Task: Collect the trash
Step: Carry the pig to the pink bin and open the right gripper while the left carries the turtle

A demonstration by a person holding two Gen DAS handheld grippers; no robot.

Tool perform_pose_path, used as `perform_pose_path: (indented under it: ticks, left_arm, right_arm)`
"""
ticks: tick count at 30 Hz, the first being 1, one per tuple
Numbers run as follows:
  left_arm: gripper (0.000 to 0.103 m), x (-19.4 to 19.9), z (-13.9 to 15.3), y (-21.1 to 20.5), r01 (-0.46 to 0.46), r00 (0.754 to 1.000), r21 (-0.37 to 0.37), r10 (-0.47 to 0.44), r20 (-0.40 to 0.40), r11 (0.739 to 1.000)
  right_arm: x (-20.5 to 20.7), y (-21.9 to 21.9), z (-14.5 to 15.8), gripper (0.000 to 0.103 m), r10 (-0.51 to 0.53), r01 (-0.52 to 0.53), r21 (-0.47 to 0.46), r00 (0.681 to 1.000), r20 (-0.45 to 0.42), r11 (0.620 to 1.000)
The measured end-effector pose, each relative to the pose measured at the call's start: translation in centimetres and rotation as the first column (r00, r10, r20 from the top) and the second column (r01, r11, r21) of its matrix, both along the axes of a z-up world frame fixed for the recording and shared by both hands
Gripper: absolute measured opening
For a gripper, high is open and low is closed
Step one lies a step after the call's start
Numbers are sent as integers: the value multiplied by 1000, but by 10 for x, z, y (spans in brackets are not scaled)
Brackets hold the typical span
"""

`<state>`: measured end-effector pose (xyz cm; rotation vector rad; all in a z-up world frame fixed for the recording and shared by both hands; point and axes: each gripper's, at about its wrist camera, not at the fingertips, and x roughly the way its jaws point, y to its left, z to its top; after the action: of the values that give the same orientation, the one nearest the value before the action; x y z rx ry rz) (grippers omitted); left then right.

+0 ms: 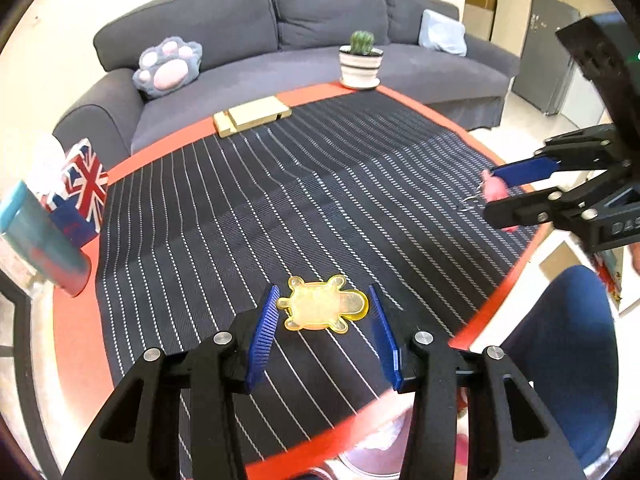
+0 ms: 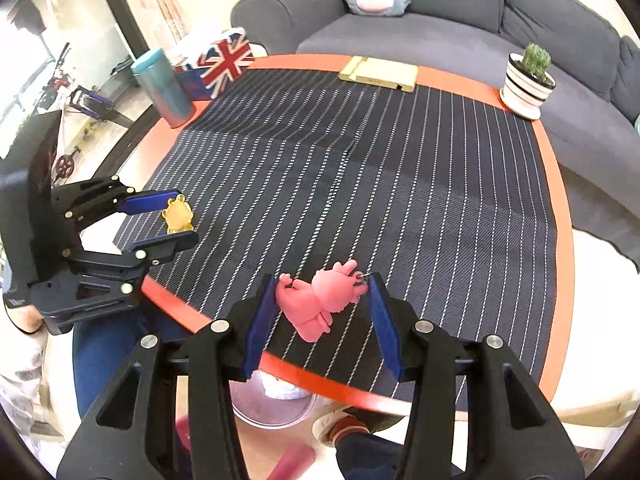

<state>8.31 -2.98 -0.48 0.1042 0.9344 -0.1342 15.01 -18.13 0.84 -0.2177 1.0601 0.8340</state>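
A yellow translucent bear-shaped toy (image 1: 322,307) lies on the striped mat near the table's front edge. My left gripper (image 1: 323,304) is open with its blue pads on either side of the toy, not touching it; it also shows in the right wrist view (image 2: 176,218) around the yellow toy (image 2: 178,216). A pink pig figure with a metal key ring (image 2: 320,300) lies on the mat. My right gripper (image 2: 324,296) is open and straddles it; from the left wrist view that gripper (image 1: 496,196) sits at the right edge around the pink figure (image 1: 494,190).
The orange table (image 2: 560,200) carries a dark striped mat (image 2: 360,168), a wooden block (image 2: 378,72), a potted cactus (image 2: 526,80), a Union Jack tissue box (image 2: 224,60) and a teal tumbler (image 2: 162,88). A grey sofa (image 1: 280,40) stands behind. A clear bin (image 2: 272,404) sits on the floor below the front edge.
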Motion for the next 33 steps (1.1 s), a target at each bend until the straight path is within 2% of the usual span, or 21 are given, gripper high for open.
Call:
perform_pose_path:
  ticks: [7,18,25,33]
  left_arm:
    - [45,-40,18,-10,36,998,-12,-35,48,999]
    - [45,-84,21,-27,76,994,-36,-73,80,996]
    - [45,-106,6,-29,71,996,-87,-65,65,994]
    - [45,-126,-5,-25,57,998,-117,-52,46,991]
  right_arm:
    - [-38,-9,3,47,30,-31,22,999,39,999]
    - [-104,-18,4,47,80,-86,91,994,68,992]
    - [-140,-13,-15,47,132,-135,95,990,40,986]
    - [-153,-10,-39,48,163,-159,107,986,-33,981]
